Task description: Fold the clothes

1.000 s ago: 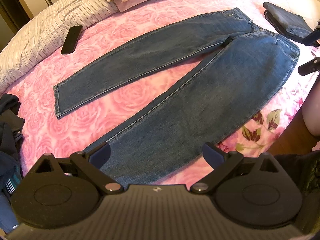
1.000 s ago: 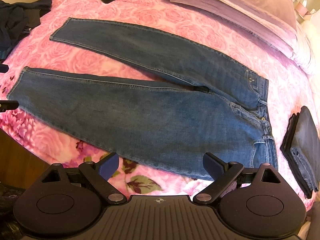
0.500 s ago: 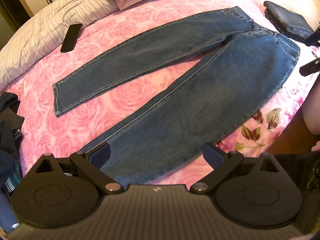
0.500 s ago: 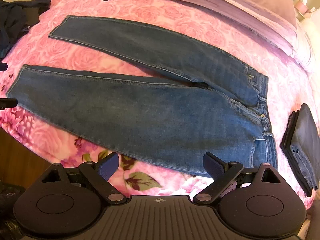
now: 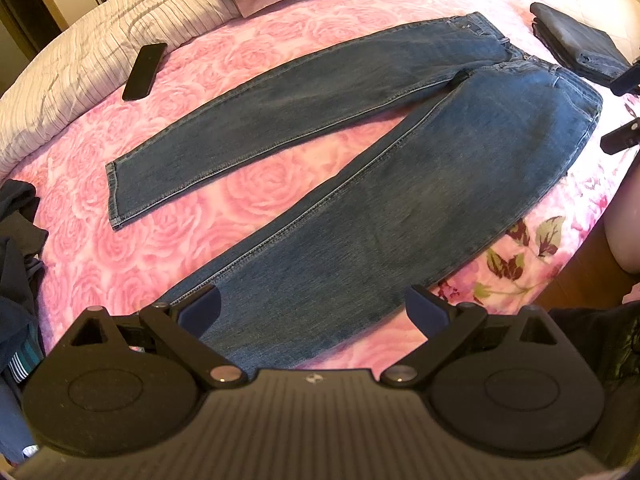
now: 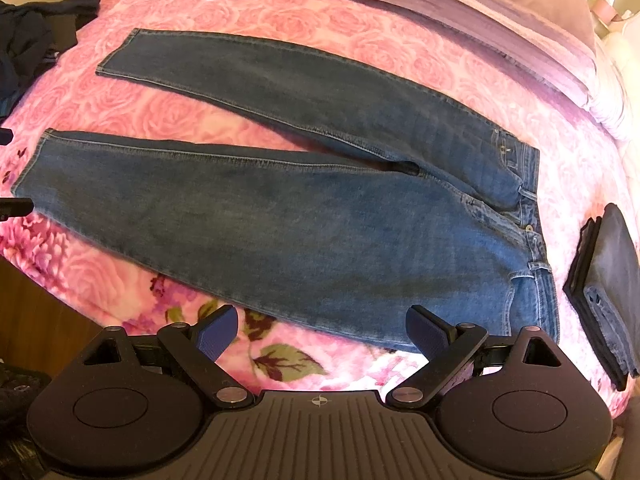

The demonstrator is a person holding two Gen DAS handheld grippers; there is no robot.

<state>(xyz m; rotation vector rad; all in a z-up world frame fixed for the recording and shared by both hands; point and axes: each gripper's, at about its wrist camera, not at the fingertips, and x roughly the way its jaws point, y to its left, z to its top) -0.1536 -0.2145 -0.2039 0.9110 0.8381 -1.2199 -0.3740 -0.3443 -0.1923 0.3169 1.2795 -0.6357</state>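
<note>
A pair of blue jeans (image 5: 400,184) lies flat on the pink rose bedspread (image 5: 248,184), legs spread in a V, waistband at the far right. It also shows in the right wrist view (image 6: 304,216), waistband at the right. My left gripper (image 5: 312,312) is open and empty, just above the near leg's hem. My right gripper (image 6: 320,332) is open and empty, above the near edge of the jeans close to the hip. The right gripper's fingertips (image 5: 620,140) show at the right edge of the left wrist view.
A folded pair of dark jeans (image 6: 612,288) lies right of the waistband, also in the left wrist view (image 5: 576,44). A black phone (image 5: 145,71) lies near the striped pillow (image 5: 80,72). Dark clothes (image 5: 16,264) are heaped at the left. The bed's edge drops to the wooden floor (image 6: 36,312).
Both grippers have moved slightly closer over the jeans. The jeans lie as before and both grippers stay open.
</note>
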